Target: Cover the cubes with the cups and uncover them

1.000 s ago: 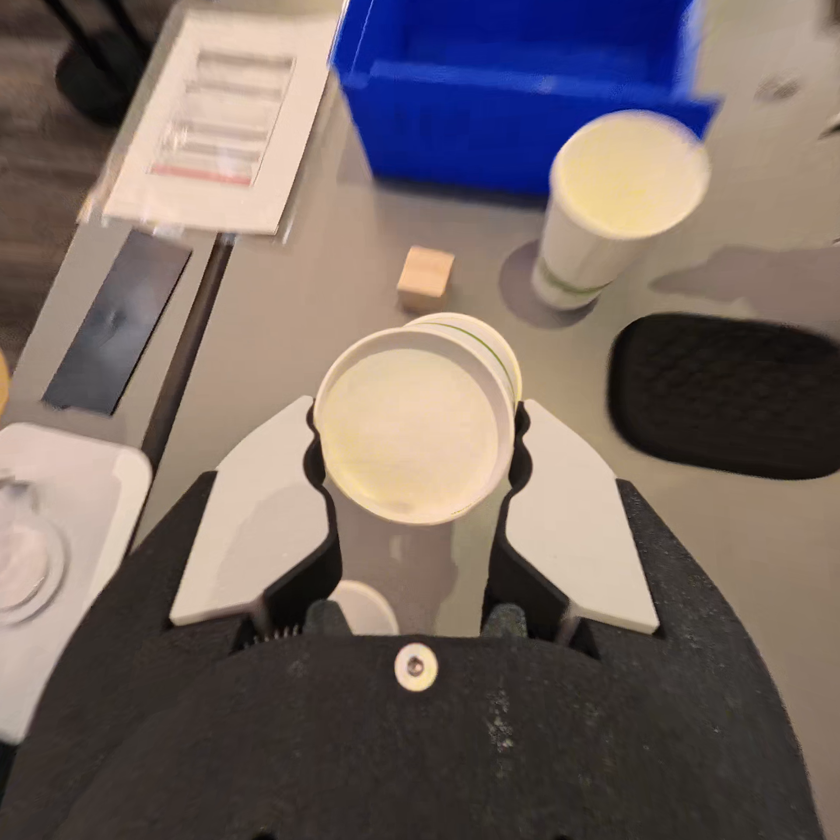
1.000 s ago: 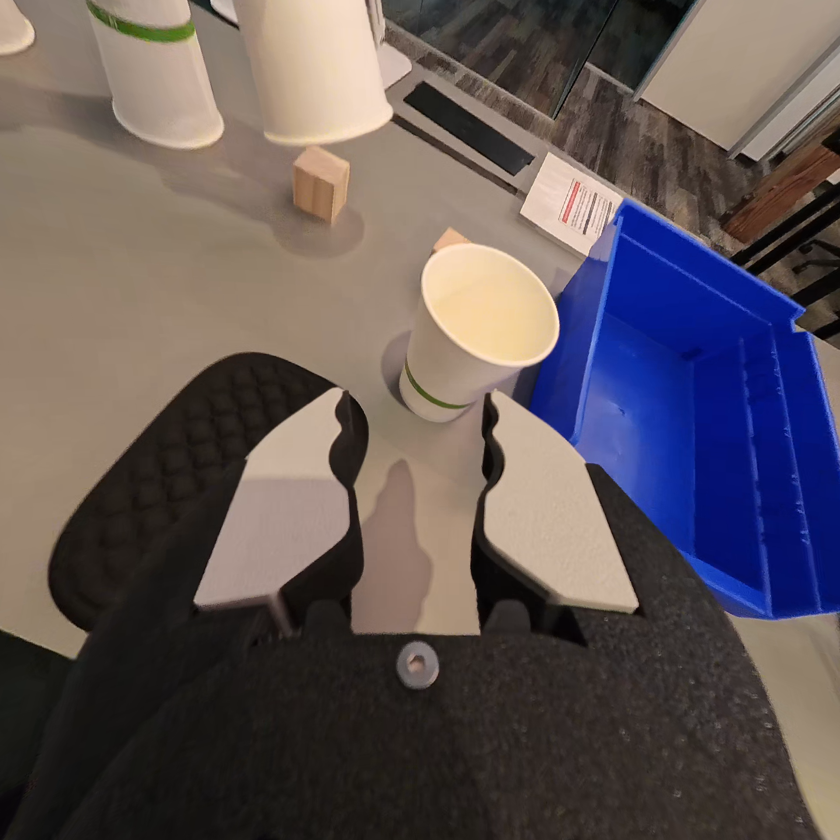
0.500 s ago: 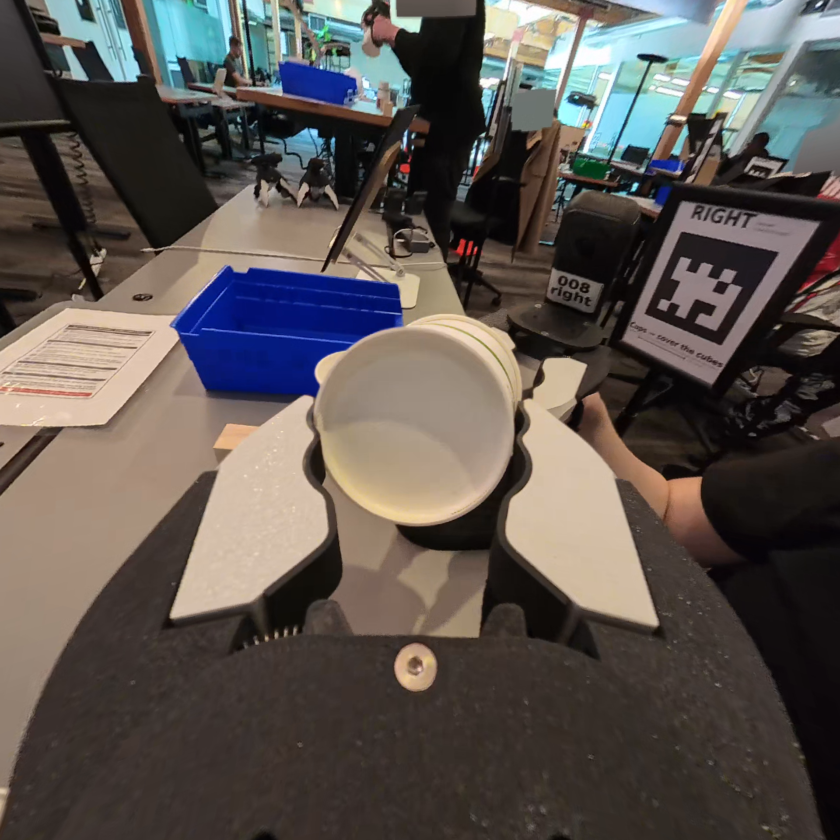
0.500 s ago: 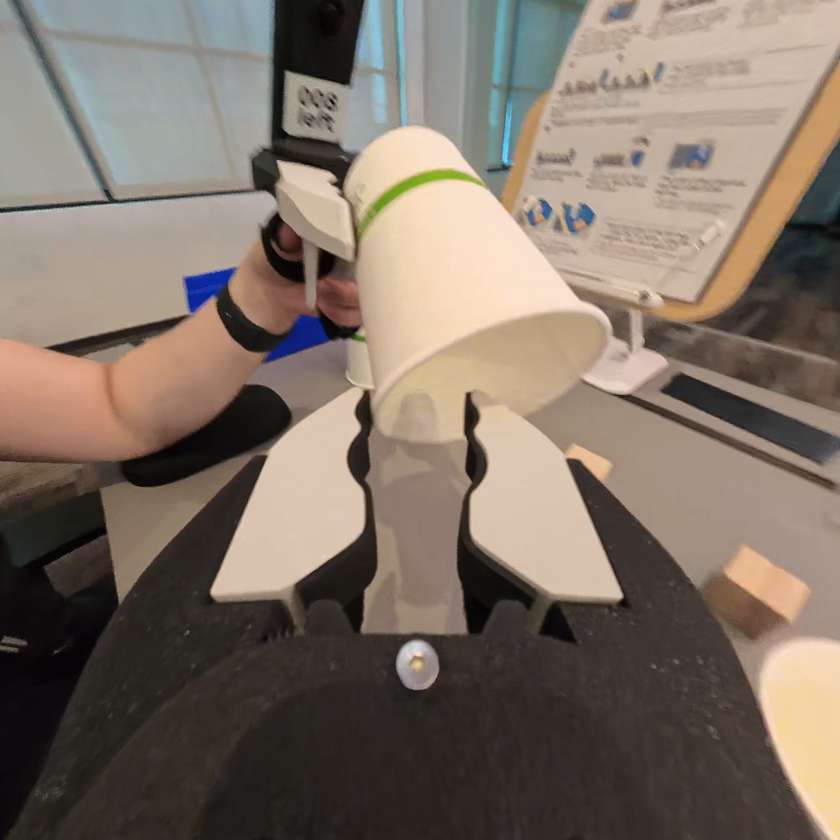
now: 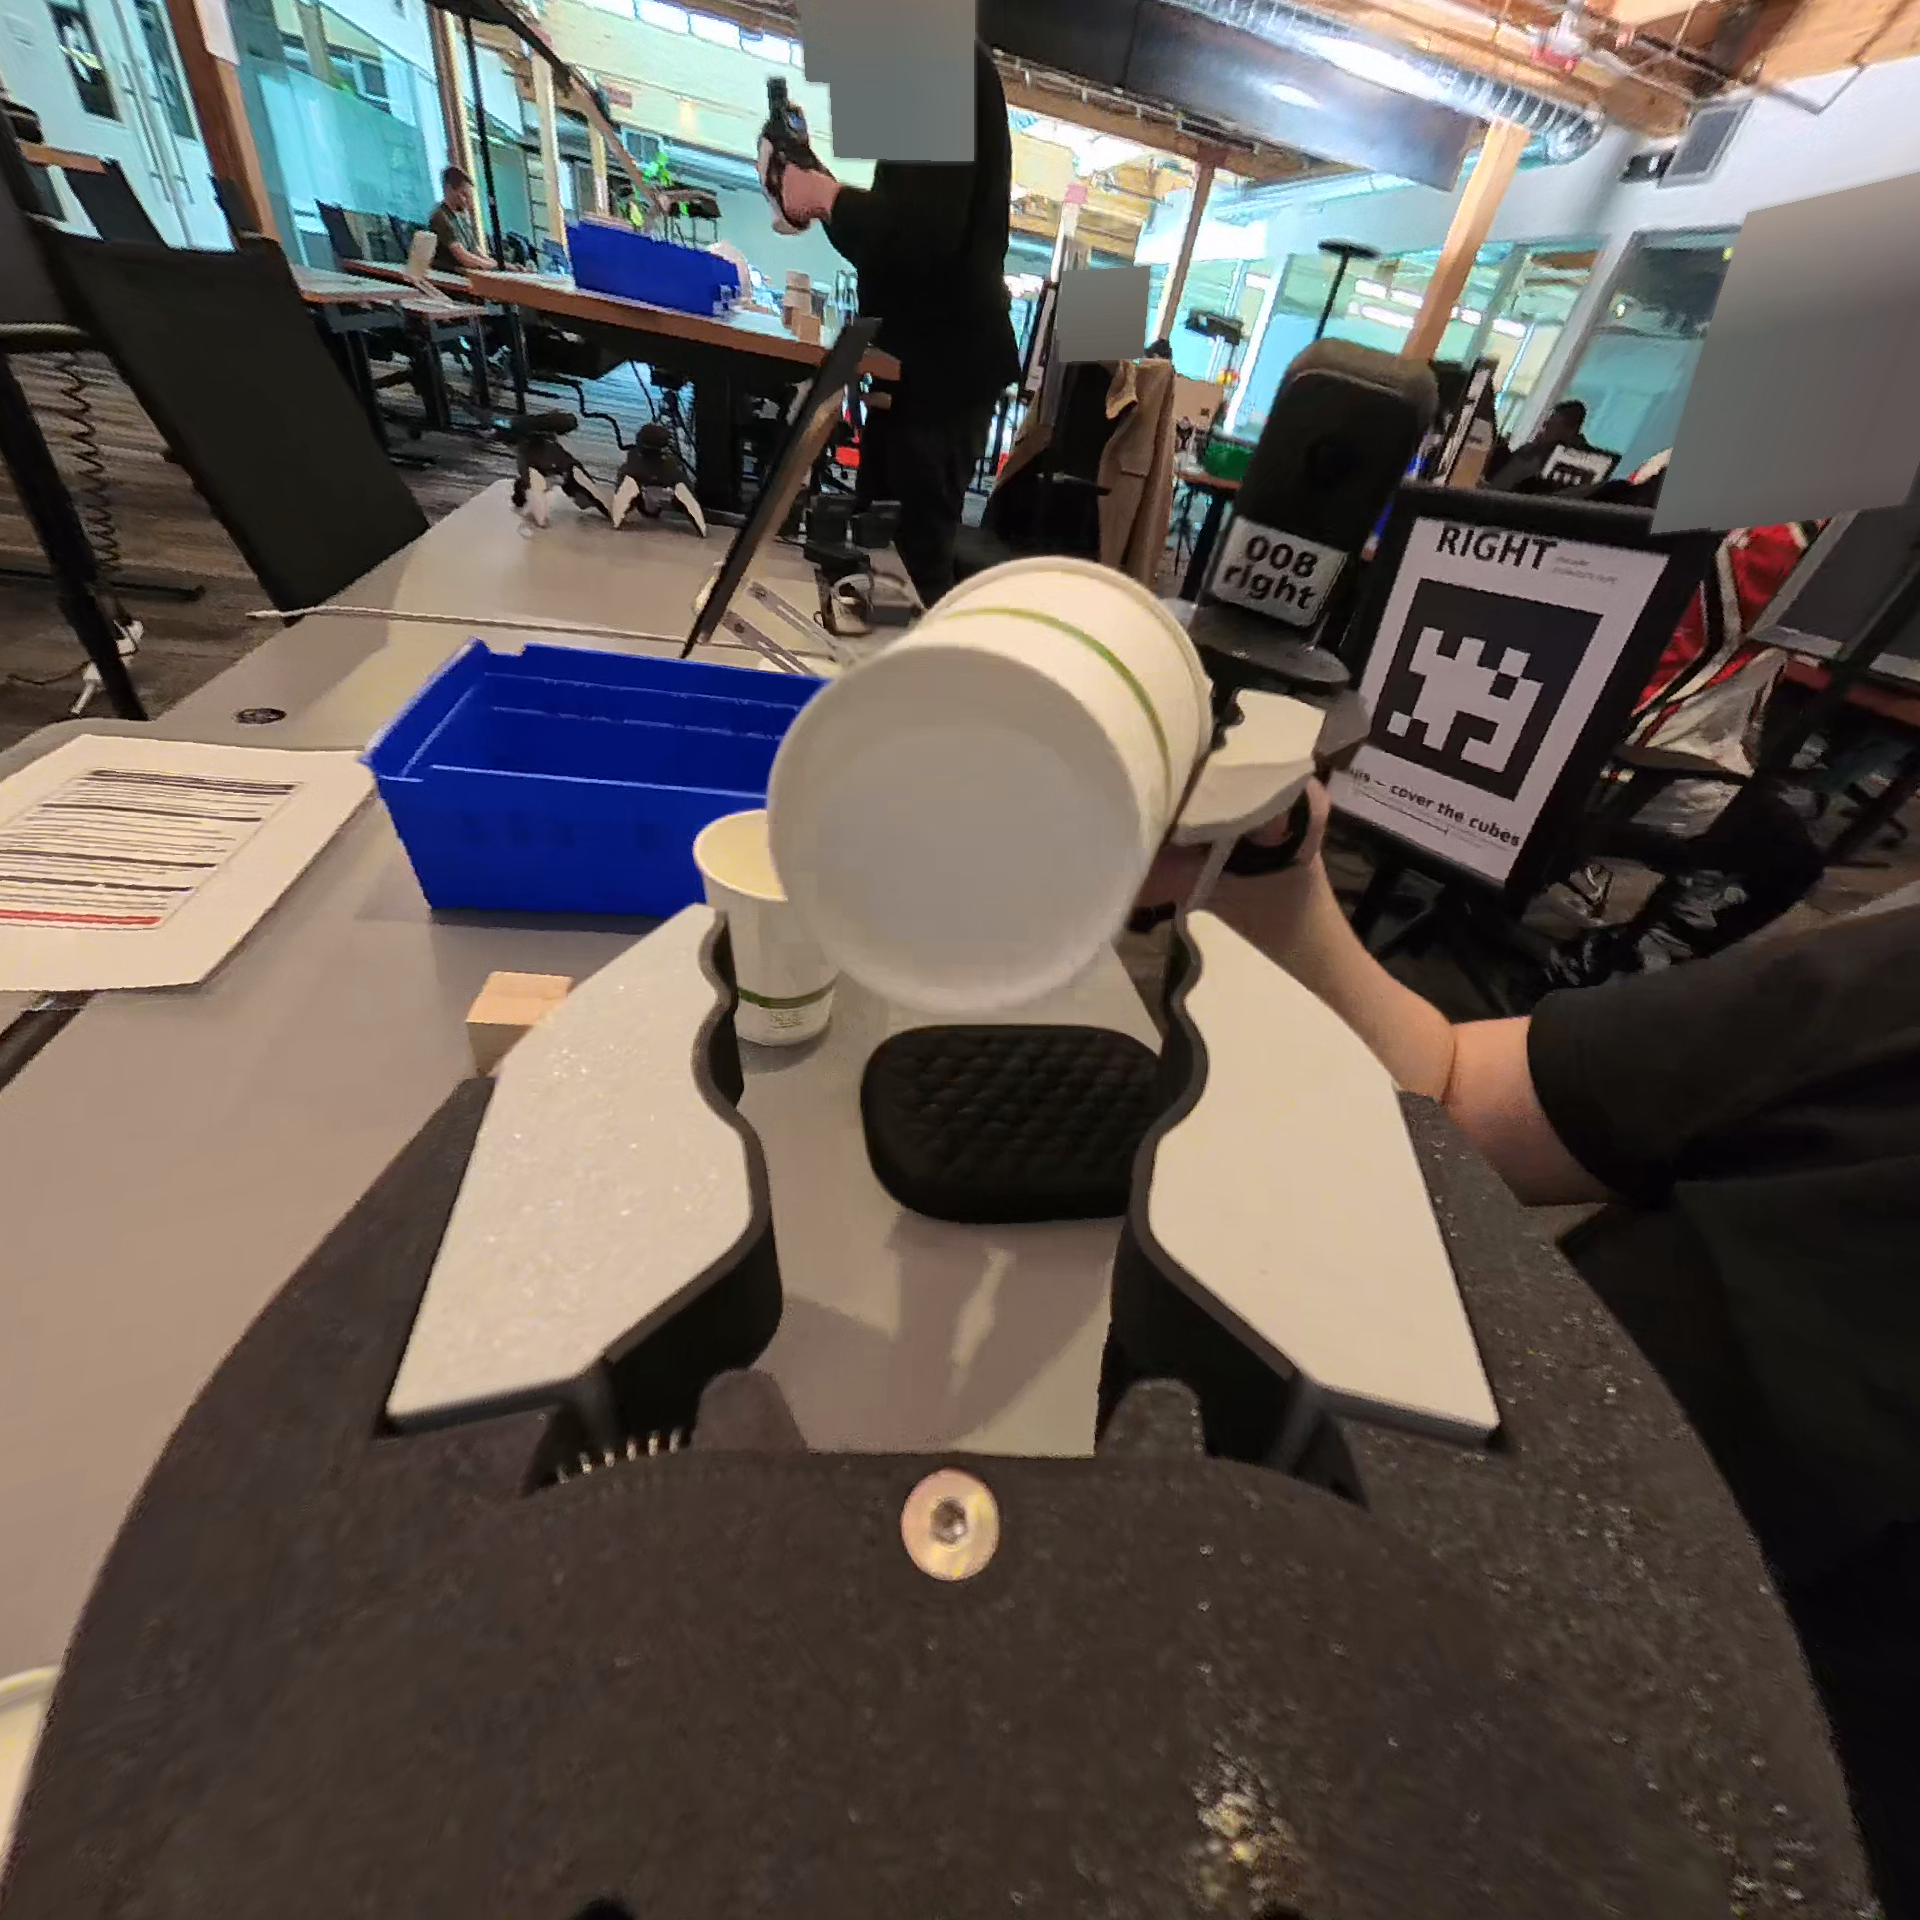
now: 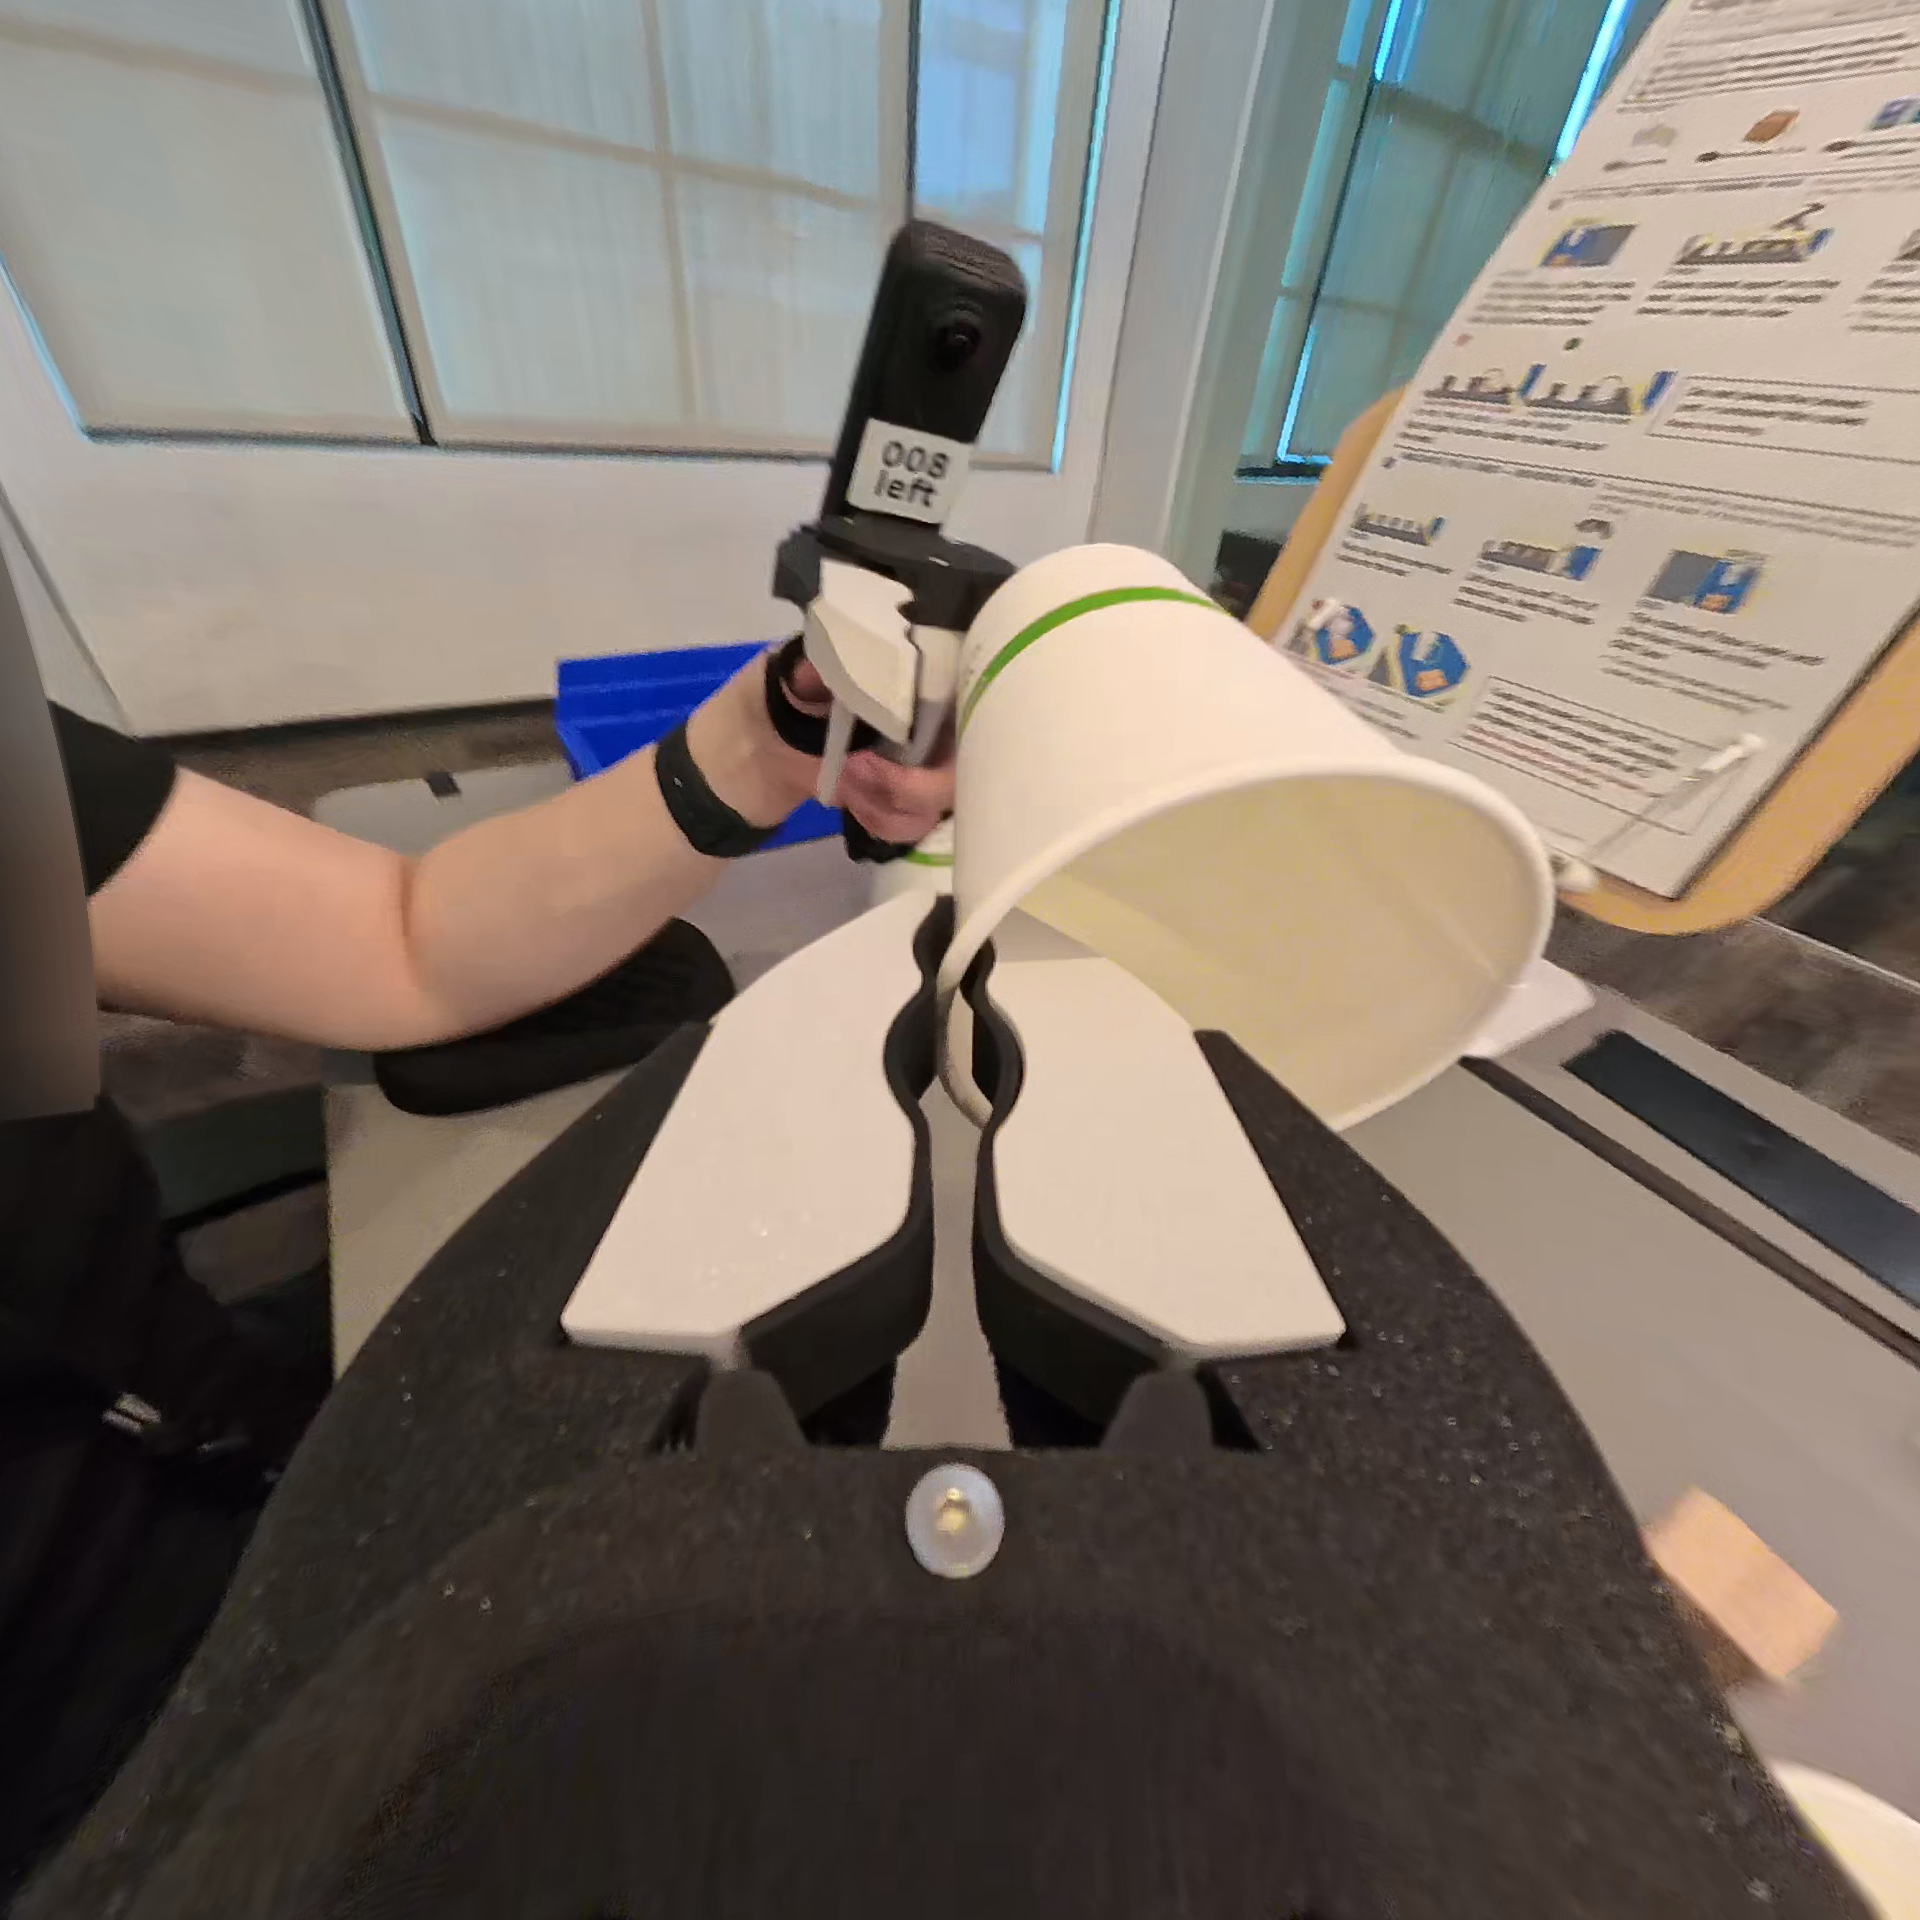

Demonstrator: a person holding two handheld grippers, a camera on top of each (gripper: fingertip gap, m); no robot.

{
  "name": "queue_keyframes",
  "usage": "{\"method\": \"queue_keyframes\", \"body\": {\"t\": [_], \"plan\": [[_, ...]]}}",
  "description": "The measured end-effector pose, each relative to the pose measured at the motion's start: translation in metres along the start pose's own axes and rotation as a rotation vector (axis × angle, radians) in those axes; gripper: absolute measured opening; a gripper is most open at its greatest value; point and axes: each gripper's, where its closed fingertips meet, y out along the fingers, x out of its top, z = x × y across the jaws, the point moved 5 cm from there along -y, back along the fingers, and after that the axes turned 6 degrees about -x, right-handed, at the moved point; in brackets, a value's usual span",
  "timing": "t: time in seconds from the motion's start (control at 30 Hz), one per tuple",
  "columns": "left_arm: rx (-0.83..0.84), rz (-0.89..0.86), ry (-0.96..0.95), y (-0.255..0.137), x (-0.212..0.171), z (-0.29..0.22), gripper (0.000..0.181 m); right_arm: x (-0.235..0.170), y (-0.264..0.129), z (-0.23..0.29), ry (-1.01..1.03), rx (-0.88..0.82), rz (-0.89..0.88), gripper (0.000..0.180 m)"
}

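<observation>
The cup (image 6: 1226, 790) has been passed across: it is now pinched at its rim by the right gripper (image 6: 956, 997), held aloft above the desk (image 5: 208, 1122), while the left gripper (image 5: 951, 997) has released it and stands spread. A cube (image 5: 514, 1003) left of the cup remains uncovered.

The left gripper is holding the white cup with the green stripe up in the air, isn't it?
No. The right gripper holds the white cup with the green stripe up in the air, pinching its rim, as the right wrist view shows. The left gripper is open.
</observation>
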Motion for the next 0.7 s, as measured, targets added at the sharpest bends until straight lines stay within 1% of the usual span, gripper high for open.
{"method": "queue_keyframes", "body": {"t": [0.1,0.17,0.23,0.33,0.4,0.5,0.6,0.7], "plan": [[0.002,-0.056,-0.035,-0.017,0.005,0.003,0.073,0.015,-0.019,-0.023,-0.067,-0.098,0.131,0.000],[0.046,-0.051,-0.039,-0.027,0.003,0.009,0.069,0.021,-0.034,-0.045,-0.112,-0.188,0.283,0.000],[0.076,-0.049,-0.038,-0.033,0.003,0.013,0.063,0.018,-0.050,-0.071,-0.149,-0.286,0.509,0.000],[0.115,-0.038,-0.012,-0.037,0.006,0.016,0.061,0.002,-0.071,-0.101,-0.156,-0.362,0.856,0.001],[0.173,0.007,0.025,-0.037,0.004,0.019,0.063,-0.009,-0.079,-0.111,-0.121,-0.362,1.027,0.001],[0.272,0.071,0.106,-0.034,-0.001,0.023,0.066,-0.022,-0.082,-0.123,-0.097,-0.366,1.211,0.000],[0.267,0.115,0.119,-0.030,-0.007,0.020,0.066,-0.037,-0.082,-0.128,-0.070,-0.325,1.361,0.000],[0.281,0.138,0.137,-0.027,-0.008,0.020,0.066,-0.048,-0.078,-0.127,-0.046,-0.277,1.455,0.000]]}}
